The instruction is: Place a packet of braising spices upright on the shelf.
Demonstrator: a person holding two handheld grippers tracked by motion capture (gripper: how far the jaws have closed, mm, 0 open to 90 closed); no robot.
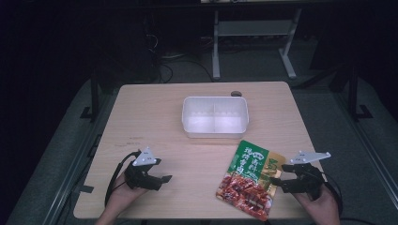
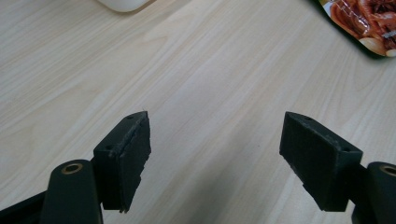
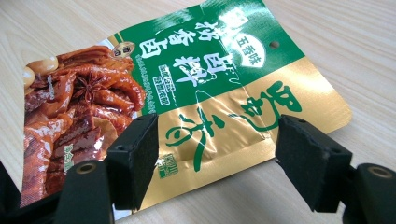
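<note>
Snack pouch (image 3: 187, 93) lay flat just past the right gripper's (image 3: 215, 154) wide-open fingers (image 3: 135, 158), long axis diagonal, green top pointing away; left gripper (image 2: 215, 158) open too.

high view: above near side, facing forward-down, far, whole desk (image 1: 155, 122) | left gripper view: close, low over bare desk | right gripper view: close over pouch (image 3: 196, 88) | shared: pouch, desk
</note>
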